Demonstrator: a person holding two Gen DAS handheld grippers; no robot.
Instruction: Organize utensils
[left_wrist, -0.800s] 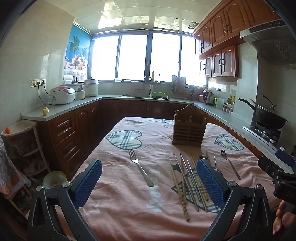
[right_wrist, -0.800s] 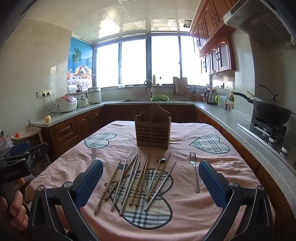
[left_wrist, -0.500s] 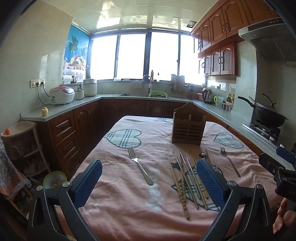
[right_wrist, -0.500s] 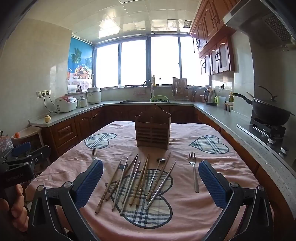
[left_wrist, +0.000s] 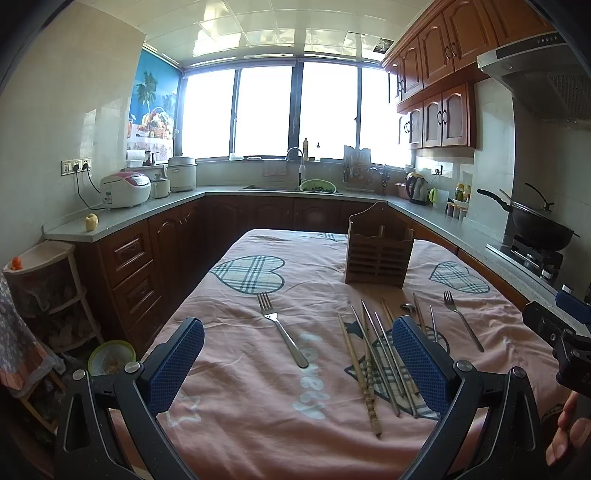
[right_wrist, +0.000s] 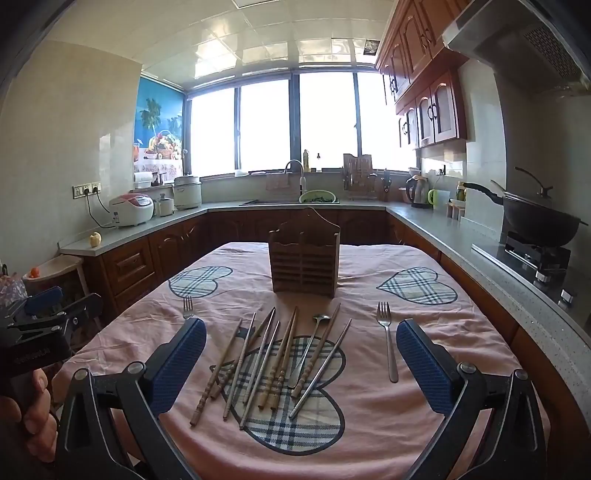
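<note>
Hovering above the near edge of the desk (right_wrist: 480, 332), both grippers had barely shifted over the last second: the views had only drifted a touch, and no utensil had been moved. That suggests the sorting had not begun.

The left gripper (left_wrist: 295, 363) stood with its jaws wide and empty, a lone fork (left_wrist: 282, 332) lying between them on the pink cloth. The right gripper (right_wrist: 301, 363) was likewise spread wide and held nothing; between its blue pads (right_wrist: 421, 365) lay the loose fan of chopsticks (right_wrist: 273, 363), wooden and metal mixed, with a small spoon (right_wrist: 312, 338) among them. A second fork (right_wrist: 387, 338) lay just right of that fan, apart from it.

The wooden holder (right_wrist: 303, 258) stood upright further back on the desk, well apart from the utensils. Nothing stuck up above its rim (its compartments could not be seen into from here), so it looked unfilled. The task seemed to be at its start, with every piece flat on the cloth.
</note>
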